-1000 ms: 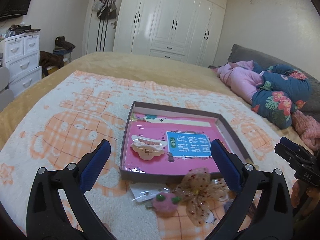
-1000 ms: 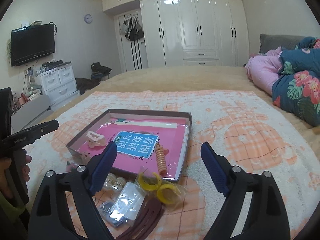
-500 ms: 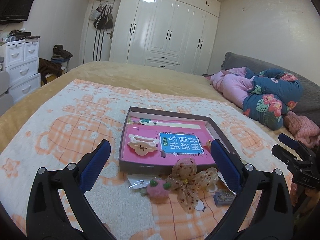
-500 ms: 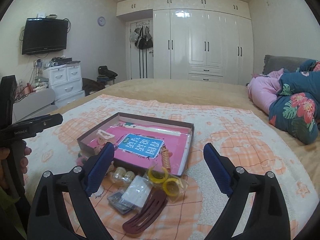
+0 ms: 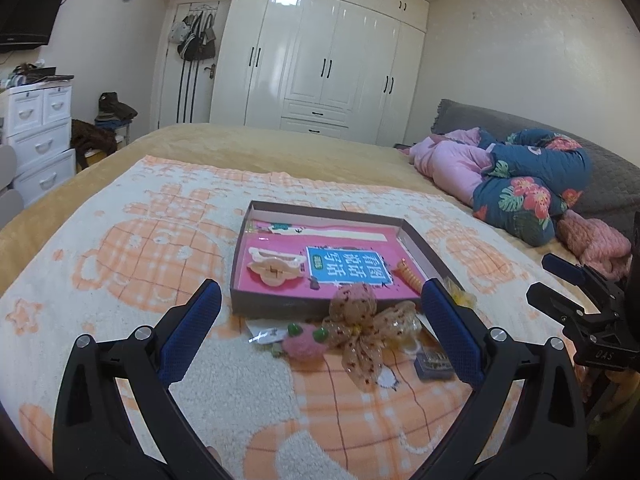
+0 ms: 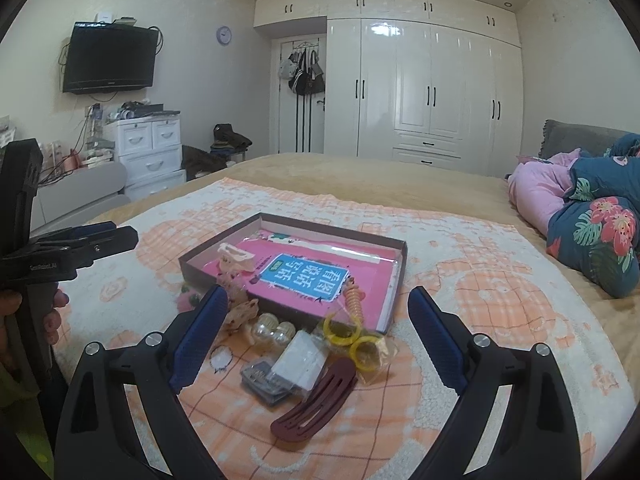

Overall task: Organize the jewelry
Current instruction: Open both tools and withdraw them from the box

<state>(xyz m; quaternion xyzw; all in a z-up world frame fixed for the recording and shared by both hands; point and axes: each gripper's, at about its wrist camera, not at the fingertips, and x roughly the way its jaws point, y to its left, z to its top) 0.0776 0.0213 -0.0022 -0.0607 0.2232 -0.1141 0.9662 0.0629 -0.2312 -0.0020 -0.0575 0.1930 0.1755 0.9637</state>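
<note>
A shallow brown box (image 5: 256, 309) (image 6: 394, 276) with a pink book inside lies on the bed blanket. A beige hair claw (image 5: 274, 266) (image 6: 235, 261) and an orange spiral tie (image 5: 409, 273) (image 6: 353, 302) rest in it. In front lie a sequin bow (image 5: 362, 326), a pink pompom tie (image 5: 302, 344), pearl beads (image 6: 272, 326), yellow rings in a bag (image 6: 356, 340), a white packet (image 6: 302, 362) and a maroon hair clip (image 6: 316, 402). My left gripper (image 5: 320, 336) is open and empty above the bow. My right gripper (image 6: 316, 336) is open and empty above the pile.
An orange and white blanket (image 5: 120, 264) covers the bed. Pink and floral bedding (image 5: 516, 180) is heaped at the right. White drawers (image 6: 148, 152) stand left of the bed and a wardrobe (image 6: 432, 92) stands beyond it.
Both grippers have pulled back and risen, so the box and the pile look farther away. Both stay open and empty.
</note>
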